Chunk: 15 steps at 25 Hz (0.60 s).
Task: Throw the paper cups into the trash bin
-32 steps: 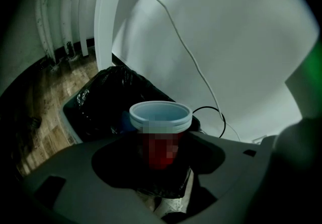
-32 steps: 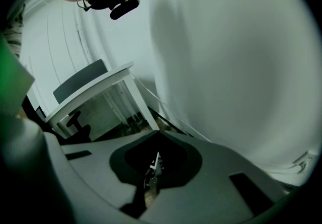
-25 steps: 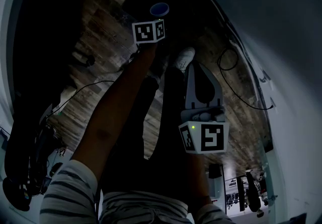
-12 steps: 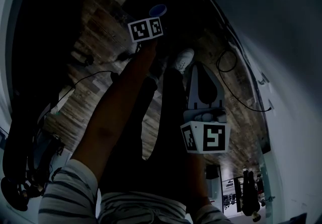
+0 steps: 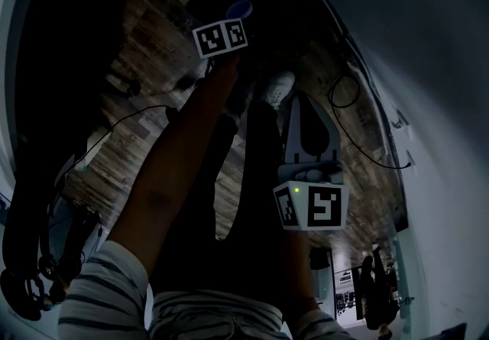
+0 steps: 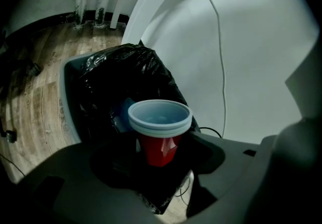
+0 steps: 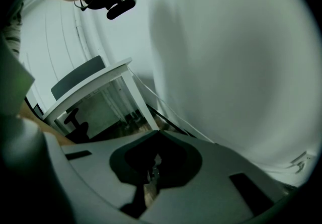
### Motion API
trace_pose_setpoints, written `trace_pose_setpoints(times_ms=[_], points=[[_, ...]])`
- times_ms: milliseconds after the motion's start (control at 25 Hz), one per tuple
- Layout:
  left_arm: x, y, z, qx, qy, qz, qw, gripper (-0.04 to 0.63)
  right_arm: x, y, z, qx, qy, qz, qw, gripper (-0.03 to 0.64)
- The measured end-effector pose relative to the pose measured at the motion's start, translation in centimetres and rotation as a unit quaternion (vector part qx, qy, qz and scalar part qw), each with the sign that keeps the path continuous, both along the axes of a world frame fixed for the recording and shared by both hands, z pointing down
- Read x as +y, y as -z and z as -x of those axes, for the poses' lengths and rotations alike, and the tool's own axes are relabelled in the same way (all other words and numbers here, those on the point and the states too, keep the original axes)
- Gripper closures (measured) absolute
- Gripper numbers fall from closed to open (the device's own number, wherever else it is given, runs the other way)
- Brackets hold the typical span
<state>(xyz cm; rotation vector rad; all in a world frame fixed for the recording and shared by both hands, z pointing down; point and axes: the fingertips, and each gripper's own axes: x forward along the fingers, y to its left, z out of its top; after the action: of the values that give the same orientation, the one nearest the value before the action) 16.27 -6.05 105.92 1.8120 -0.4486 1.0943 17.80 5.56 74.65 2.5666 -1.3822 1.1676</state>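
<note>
Red paper cups [image 6: 160,143], two nested, in left tool's [image 6: 159,159] grip above one trash bin [image 6: 65,104]; right tool's [image 7: 151,168] jaws together.

The bare left arm [image 5: 172,178] reaches far forward, and its left gripper [image 5: 233,21] points steeply down with its jaws clamped on a red paper cup with a pale rim [image 6: 160,132]. The right gripper [image 5: 307,113] hangs nearer, jaws together and empty.

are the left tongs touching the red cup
Touching. The left gripper view shows the left tongs pressed against both sides of the red paper cup, holding it up.
</note>
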Motion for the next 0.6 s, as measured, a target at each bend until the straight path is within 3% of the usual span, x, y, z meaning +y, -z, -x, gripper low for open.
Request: trace_pose_setpoints(times_ms=[600], points=[[0.47,0.19,0.60,-0.003,0.015,0.019,0.9997,0.307,-0.72,0.27,0.08,-0.001,0.008,-0.004,1.000,0.598]])
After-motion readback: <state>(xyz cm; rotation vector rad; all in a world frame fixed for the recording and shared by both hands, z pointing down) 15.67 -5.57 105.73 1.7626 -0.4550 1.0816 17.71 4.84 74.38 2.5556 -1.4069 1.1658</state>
